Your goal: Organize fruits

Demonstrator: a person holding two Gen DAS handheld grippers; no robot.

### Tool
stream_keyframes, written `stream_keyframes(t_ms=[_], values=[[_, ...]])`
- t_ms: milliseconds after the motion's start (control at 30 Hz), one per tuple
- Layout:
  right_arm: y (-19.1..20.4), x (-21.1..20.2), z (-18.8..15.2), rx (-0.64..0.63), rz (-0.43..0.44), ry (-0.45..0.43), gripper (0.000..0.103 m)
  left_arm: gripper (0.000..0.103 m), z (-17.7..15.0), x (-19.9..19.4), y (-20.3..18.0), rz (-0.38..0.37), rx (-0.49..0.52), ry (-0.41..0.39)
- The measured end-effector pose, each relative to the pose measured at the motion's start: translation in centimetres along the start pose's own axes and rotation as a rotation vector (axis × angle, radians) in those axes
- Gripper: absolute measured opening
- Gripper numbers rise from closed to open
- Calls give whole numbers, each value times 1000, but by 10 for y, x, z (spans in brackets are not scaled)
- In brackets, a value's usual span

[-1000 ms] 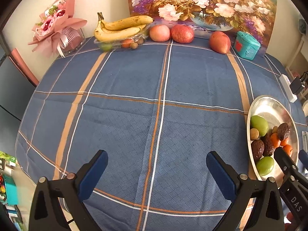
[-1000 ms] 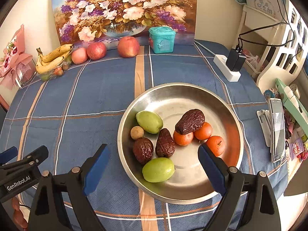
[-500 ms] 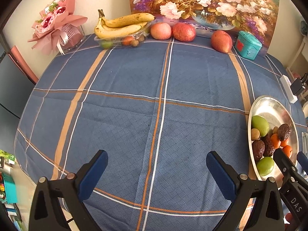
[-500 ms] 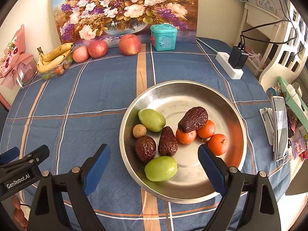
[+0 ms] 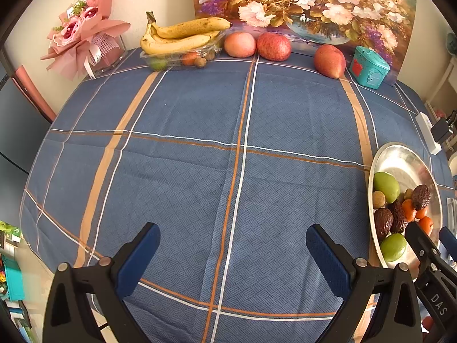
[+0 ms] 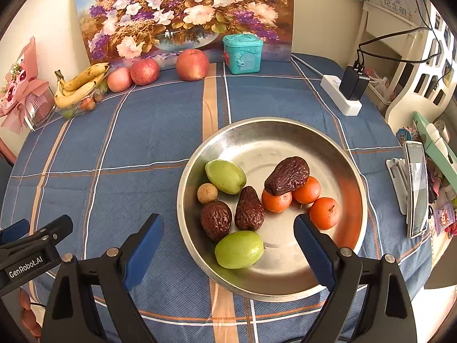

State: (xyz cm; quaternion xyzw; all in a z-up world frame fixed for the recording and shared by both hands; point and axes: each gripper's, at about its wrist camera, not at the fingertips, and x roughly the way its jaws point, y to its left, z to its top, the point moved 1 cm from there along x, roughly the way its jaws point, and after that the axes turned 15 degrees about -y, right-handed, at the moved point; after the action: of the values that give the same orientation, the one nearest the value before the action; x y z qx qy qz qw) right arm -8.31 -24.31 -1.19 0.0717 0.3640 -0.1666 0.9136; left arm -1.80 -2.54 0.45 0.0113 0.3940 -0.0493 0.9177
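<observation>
A cream wall [image 6: 320, 11] fills the top of the frame, with a large floral painting [image 6: 185, 14] leaning against it at upper centre. A blue plaid tablecloth [image 5: 200, 143] covers the table across the middle. White cut-out furniture [image 6: 422, 85] stands at the right edge. Daylight falls brightly at lower right.

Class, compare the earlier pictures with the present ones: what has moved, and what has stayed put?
Both views shifted slightly: the plate and the apples sit a little lower in frame. Nothing was gripped or released. Left hand-held gripper and right hand-held gripper remain open, fruit unmoved.
</observation>
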Motion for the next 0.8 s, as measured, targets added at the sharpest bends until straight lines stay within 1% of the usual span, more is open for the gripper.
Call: stream_keyframes(t_ms=[300, 467, 667, 800], values=[[0, 2, -1, -1, 2, 8, 92, 103, -1, 2, 4, 7, -15, 5], [-2, 2, -1, 2, 3, 11, 92, 103, -1, 2, 7, 23, -22, 5], [-3, 3, -1, 11, 4, 18, 92, 103, 2, -3, 11, 58, -13, -30], [-4, 4, -1, 11, 7, 19, 92, 103, 3, -3, 13, 56, -17, -34]])
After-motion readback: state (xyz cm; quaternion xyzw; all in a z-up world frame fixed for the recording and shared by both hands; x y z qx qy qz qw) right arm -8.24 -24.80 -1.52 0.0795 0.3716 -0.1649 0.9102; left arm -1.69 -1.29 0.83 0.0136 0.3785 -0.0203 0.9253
